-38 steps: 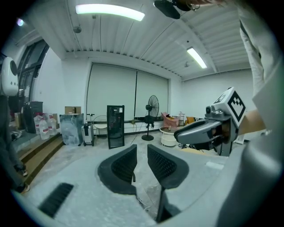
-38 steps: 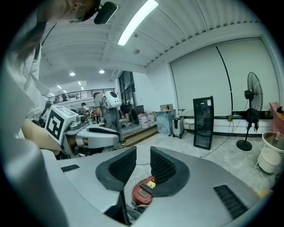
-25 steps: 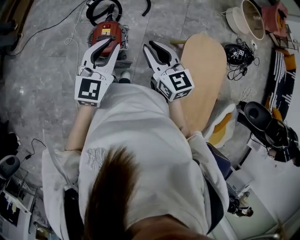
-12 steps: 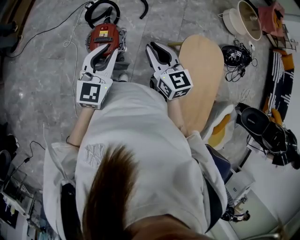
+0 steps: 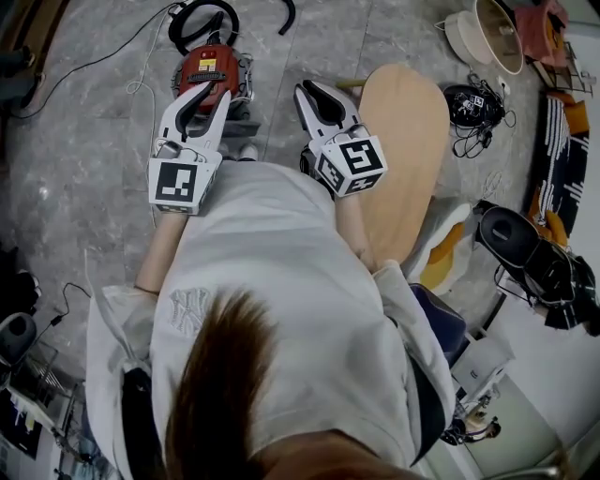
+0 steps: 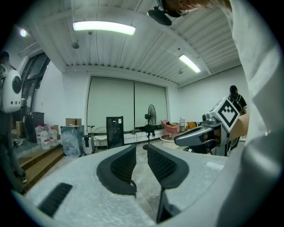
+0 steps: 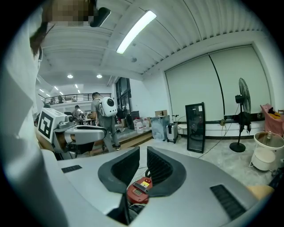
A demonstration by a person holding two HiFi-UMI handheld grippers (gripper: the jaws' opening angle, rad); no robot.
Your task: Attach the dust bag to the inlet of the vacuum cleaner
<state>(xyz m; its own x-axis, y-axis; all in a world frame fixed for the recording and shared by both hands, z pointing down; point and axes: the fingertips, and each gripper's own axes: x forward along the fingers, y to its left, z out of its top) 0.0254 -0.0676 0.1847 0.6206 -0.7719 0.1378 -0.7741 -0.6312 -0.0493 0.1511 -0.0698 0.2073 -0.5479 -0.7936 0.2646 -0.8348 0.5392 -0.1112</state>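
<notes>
At upper left of the head view, our left gripper [image 5: 208, 94] hovers over the floor. Its jaws stand a narrow gap apart with nothing between them. Just above it, the red vacuum [image 5: 212, 66] sits on the floor, its hose [image 5: 202, 19] coiled behind. Right of centre, our right gripper [image 5: 317, 94] is closing on nothing, and the vacuum only shows beyond its jaws. We can't find the dust bag in any view. We'd expect it to be light, soft and easily crushed, so we'd take it by its stiff collar.
</notes>
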